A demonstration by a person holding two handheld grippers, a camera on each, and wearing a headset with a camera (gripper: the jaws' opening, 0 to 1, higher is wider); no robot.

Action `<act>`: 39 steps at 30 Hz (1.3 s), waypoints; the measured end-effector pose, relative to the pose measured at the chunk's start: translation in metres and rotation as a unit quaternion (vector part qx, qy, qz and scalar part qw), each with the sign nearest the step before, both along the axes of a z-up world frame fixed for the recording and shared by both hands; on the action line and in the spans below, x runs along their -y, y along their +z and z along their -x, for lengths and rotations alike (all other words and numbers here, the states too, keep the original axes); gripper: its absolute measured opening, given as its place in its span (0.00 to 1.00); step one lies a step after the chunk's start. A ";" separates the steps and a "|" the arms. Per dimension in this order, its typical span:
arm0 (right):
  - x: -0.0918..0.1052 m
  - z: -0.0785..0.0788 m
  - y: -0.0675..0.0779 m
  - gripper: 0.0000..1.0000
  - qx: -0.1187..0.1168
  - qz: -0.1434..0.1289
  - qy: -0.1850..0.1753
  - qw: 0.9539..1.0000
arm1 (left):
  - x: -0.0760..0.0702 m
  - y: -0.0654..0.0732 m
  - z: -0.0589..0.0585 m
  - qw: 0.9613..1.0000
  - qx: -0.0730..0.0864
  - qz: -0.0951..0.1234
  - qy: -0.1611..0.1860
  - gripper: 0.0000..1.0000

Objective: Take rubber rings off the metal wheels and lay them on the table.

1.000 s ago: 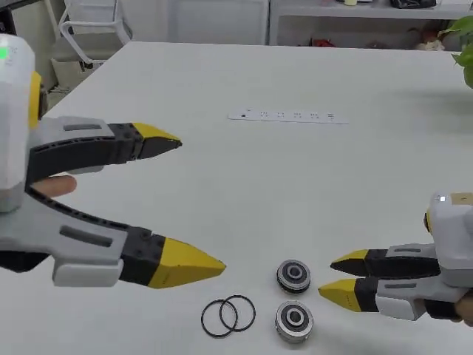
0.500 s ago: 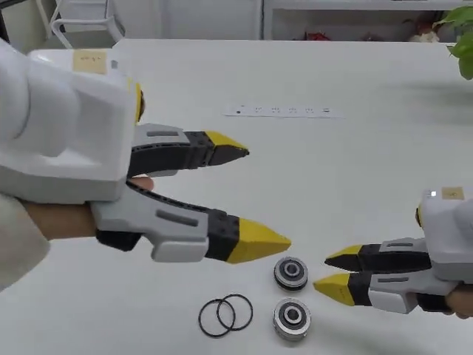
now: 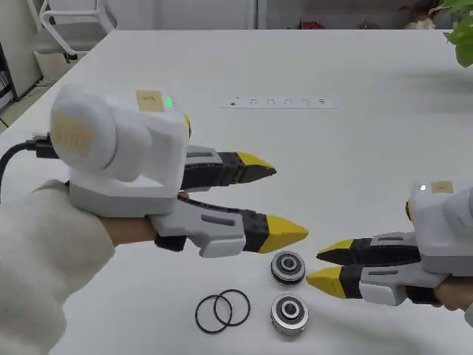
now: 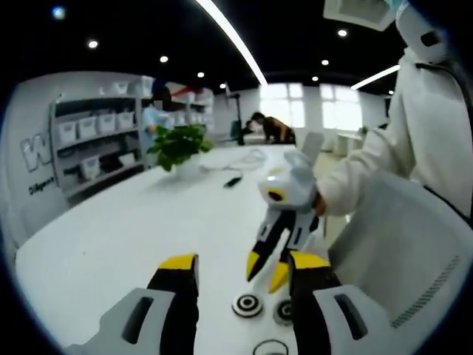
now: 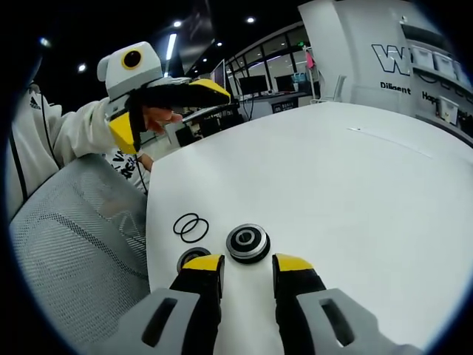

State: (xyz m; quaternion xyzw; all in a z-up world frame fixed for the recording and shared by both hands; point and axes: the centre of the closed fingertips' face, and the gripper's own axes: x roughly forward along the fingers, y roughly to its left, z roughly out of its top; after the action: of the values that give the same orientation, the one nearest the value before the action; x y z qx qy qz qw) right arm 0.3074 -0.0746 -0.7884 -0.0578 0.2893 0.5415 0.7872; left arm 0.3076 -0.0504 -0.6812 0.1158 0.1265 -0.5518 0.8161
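Note:
Two metal wheels lie near the table's front edge, one (image 3: pixel 288 266) farther and one (image 3: pixel 290 313) nearer, each with a dark band around it. Two loose black rubber rings (image 3: pixel 222 309) overlap on the table to their left. My left gripper (image 3: pixel 288 203) hovers wide open above and left of the wheels, holding nothing. My right gripper (image 3: pixel 316 268) is open by a narrow gap, its tips just right of the farther wheel. In the right gripper view the jaws (image 5: pixel 247 264) point at one wheel (image 5: pixel 247 242); the other wheel (image 5: pixel 194 257) is partly hidden behind a jaw.
A white power strip (image 3: pixel 279 102) lies across the middle of the white table (image 3: pixel 369 163). A potted plant (image 3: pixel 462 29) stands at the far right and a chair (image 3: pixel 70 18) beyond the far left corner. A mesh chair (image 5: pixel 74 237) sits by the table edge.
My left gripper has moved right and forward, and now hangs over the spot just left of the wheels. The right gripper, wheels and rings have stayed about where they were.

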 end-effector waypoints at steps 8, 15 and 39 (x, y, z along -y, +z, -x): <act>-0.002 -0.001 -0.004 0.23 0.003 0.000 0.001 1.000 | 0.004 -0.032 -0.007 1.000 -0.015 -0.023 -0.005 0.39; -0.005 -0.001 -0.007 0.23 0.005 0.003 0.009 1.000 | 0.009 -0.054 -0.009 0.999 -0.023 -0.038 -0.012 0.31; -0.013 -0.002 -0.013 0.20 0.027 0.014 0.031 0.999 | 0.011 -0.111 -0.010 0.994 -0.051 -0.093 -0.015 0.19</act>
State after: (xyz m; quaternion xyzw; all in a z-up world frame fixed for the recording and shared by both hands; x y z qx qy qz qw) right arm 0.3097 -0.0611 -0.8014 -0.0923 0.2730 0.5602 0.7766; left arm 0.3180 -0.0610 -0.7917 0.1651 0.2171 -0.5546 0.7861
